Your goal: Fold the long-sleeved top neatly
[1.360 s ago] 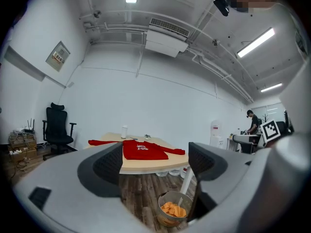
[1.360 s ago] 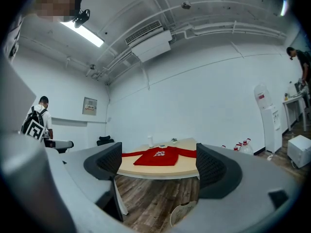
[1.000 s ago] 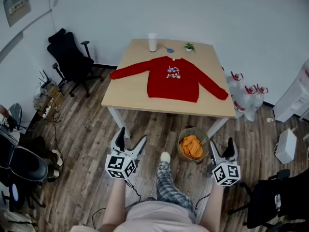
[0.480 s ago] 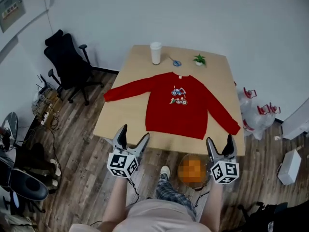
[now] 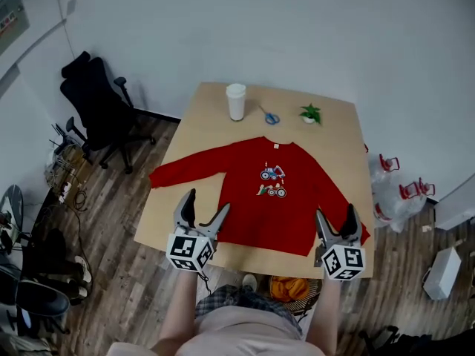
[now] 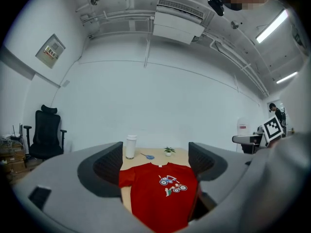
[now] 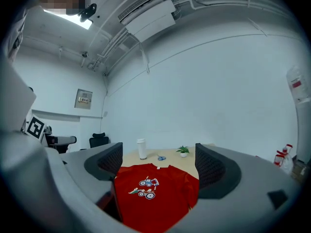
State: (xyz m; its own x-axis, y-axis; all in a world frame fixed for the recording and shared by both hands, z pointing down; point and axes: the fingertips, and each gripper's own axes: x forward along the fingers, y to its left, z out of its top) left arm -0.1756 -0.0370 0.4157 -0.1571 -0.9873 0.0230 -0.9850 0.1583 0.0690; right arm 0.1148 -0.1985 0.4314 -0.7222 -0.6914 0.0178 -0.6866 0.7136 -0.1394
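Note:
A red long-sleeved top (image 5: 260,199) with a small vehicle print lies flat and face up on the wooden table (image 5: 204,117), sleeves spread out to both sides. It also shows between the jaws as the red top (image 6: 163,193) in the left gripper view and the red top (image 7: 153,195) in the right gripper view. My left gripper (image 5: 202,208) hovers open above the table's near left edge, by the hem. My right gripper (image 5: 335,221) is open near the right sleeve's cuff. Neither holds anything.
A white cup (image 5: 236,101), blue scissors (image 5: 270,116) and a small potted plant (image 5: 309,113) stand at the table's far edge. A black office chair (image 5: 93,106) is to the left. A bin with orange contents (image 5: 291,289) sits under the near edge, bags (image 5: 397,195) to the right.
The person has walked up to the table: the top and table now sit closer and lower in the head view. Both grippers stay open and are now over the table's near edge.

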